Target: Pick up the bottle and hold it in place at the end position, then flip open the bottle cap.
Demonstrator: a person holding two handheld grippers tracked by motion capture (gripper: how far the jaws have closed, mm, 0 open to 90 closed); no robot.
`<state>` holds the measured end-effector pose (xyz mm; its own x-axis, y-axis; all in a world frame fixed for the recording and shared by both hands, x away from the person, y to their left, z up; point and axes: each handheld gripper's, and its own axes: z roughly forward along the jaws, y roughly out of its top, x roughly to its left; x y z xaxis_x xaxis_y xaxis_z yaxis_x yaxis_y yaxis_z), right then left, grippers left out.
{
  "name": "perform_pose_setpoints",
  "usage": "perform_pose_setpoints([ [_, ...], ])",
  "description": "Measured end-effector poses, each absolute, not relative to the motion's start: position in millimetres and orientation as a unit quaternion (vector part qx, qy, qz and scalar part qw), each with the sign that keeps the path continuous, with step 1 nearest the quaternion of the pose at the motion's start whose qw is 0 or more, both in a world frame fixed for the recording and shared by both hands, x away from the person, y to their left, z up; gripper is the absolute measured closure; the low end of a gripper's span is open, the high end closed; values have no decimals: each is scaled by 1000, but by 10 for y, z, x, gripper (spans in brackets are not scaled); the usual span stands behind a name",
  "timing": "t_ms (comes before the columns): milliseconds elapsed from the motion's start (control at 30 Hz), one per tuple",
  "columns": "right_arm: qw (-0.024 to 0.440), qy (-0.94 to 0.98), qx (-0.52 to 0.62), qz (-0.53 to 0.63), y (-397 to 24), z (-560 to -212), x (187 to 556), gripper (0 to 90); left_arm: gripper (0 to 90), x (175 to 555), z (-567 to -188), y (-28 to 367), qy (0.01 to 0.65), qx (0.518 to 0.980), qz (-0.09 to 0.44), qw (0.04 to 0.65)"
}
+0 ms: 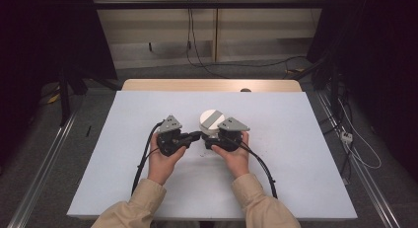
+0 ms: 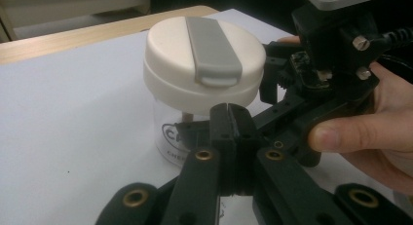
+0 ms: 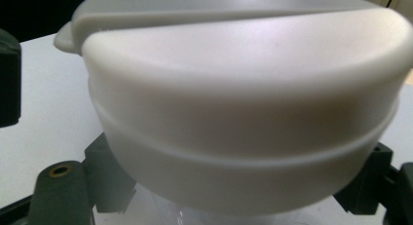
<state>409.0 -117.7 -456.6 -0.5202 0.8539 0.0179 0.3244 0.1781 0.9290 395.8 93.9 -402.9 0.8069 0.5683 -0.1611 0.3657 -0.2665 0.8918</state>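
A clear jar [image 2: 168, 137] with printed lettering stands at the middle of the white table top, closed by a cream lid [image 1: 212, 120] with a grey strap [image 2: 213, 49] across it. My right gripper [image 3: 234, 205] is shut on the jar's clear body just under the lid, one black finger [image 3: 109, 178] on each side. My left gripper [image 2: 231, 115] is shut with nothing between its jaws. Its joined tips point at the jar's body from the near left side, in front of the lettering. In the high view both grippers meet below the lid, left gripper [image 1: 197, 135] and right gripper [image 1: 211, 139].
The white sheet [image 1: 296, 164] covers a wooden table [image 1: 212, 85]. A hand [image 2: 360, 137] wraps the right gripper's body. Cables [image 1: 266, 173] trail back from both grippers towards the person. Dark stands and floor cables lie beyond the table's edges.
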Motion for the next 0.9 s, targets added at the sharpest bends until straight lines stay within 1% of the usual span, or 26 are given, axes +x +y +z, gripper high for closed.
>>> perform_pose_setpoints([
  [900, 268, 720, 411, 490, -1174, -4561, 4091, 194, 900, 3998, -4048, 892, 292, 795, 92, 524],
])
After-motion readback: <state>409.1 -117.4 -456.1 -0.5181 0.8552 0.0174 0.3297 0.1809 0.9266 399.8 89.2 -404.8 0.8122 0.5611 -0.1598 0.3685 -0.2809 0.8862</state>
